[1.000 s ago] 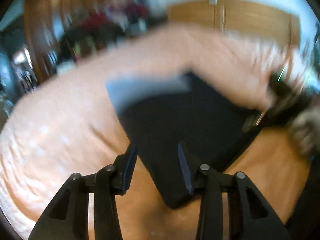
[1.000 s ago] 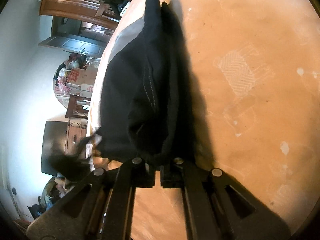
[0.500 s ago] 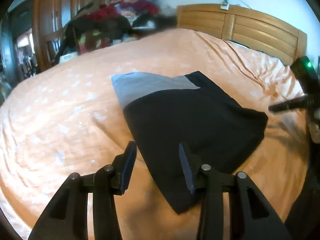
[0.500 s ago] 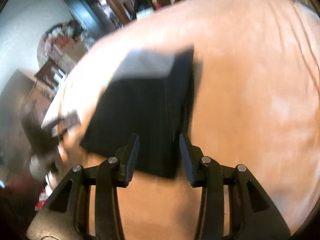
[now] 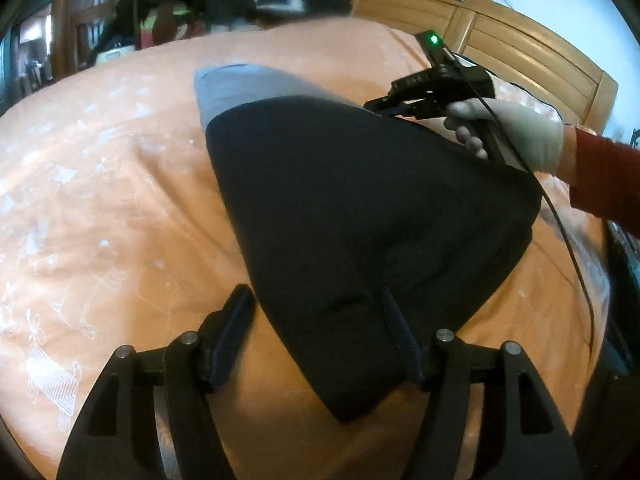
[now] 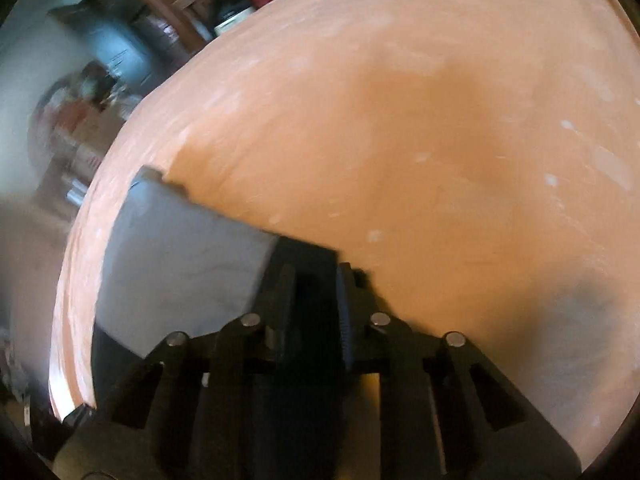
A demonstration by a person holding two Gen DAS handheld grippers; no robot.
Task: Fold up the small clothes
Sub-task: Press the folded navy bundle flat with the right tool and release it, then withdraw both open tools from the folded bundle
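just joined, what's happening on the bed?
A person is folding a black garment with a grey band on an orange bedspread, a hand-held gripper in each hand. The left hand-held gripper is open, its fingers astride the near corner. The right hand-held gripper, in a gloved hand, sits at the far edge, jaws narrowly apart around black cloth; grip unclear.

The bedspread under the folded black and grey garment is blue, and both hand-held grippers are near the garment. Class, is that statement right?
Not quite. The bedspread is orange, not blue, as the left wrist view shows. The rest stands: the folded black and grey garment lies on it, with the left hand-held gripper at its near corner and the right hand-held gripper at its far edge.
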